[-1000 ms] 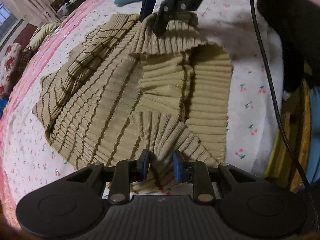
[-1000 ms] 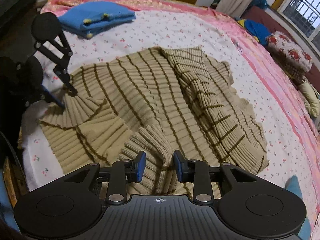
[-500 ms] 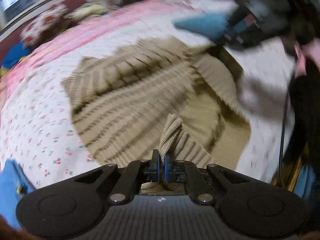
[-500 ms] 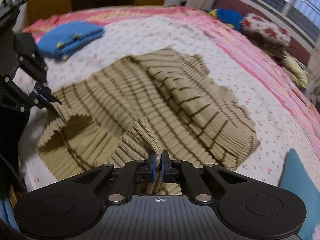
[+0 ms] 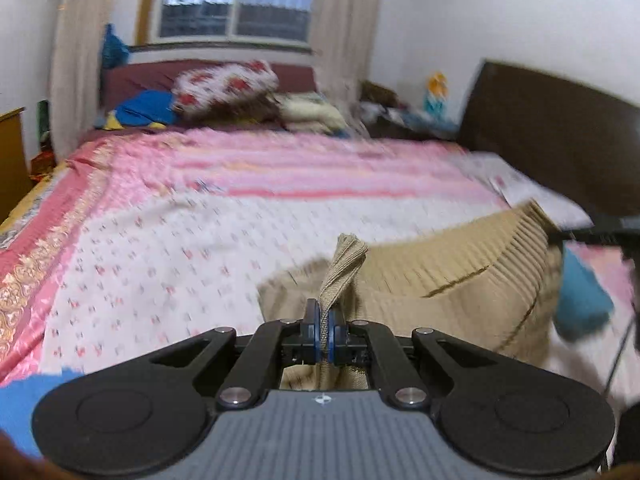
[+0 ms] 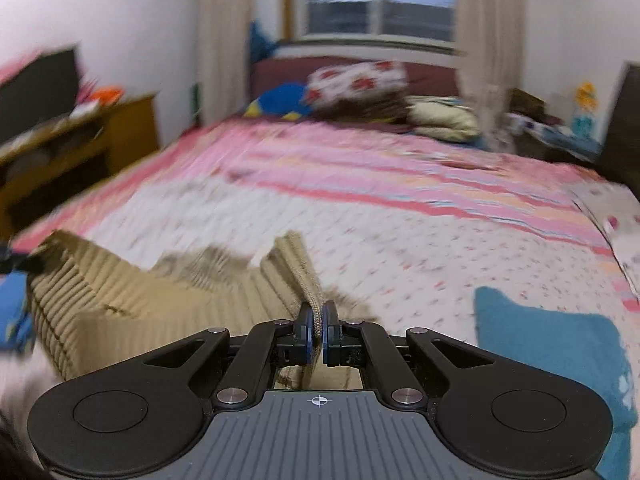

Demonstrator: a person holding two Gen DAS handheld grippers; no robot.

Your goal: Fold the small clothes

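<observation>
garment: tan ribbed knit sweater with thin dark brown stripes (image 5: 452, 276), on the bed with the white cherry-print sheet (image 5: 168, 248). Part of it is lifted clear of the sheet; the rest trails down below both cameras.

left gripper (image 5: 324, 326): blue pads clamped on a bunched ribbed edge of the sweater. Fabric sticks up between the pads and hangs off to the right.

right gripper (image 6: 316, 326): also closed tight on a ribbed edge, with knit running away to the left.

grip: both tools hold the same garment at two separate points. The far end of the sweater reaches a dark tool at the frame edge in each view, probably the other gripper.

done: pick-up looks complete. Both edges are secured and raised off the bed.

in hand: reads as the carry-over phase of a fold. Both views are motion-blurred and both tools point across the bed toward the window.

left: the fold is not laid down, no crease is visible, and the sweater is loose and draped. Lowering, release and any further folds are still to go.

other clothes: teal cloth (image 6: 552, 356) lies flat on the sheet near the right gripper. Blue cloth (image 5: 24, 404) sits at the lower left of the left view. Can't tell if either is already folded.

progress: early to mid on this garment, my estimate.

risk: thick knit may slip or bunch unevenly between the two held points.
</observation>
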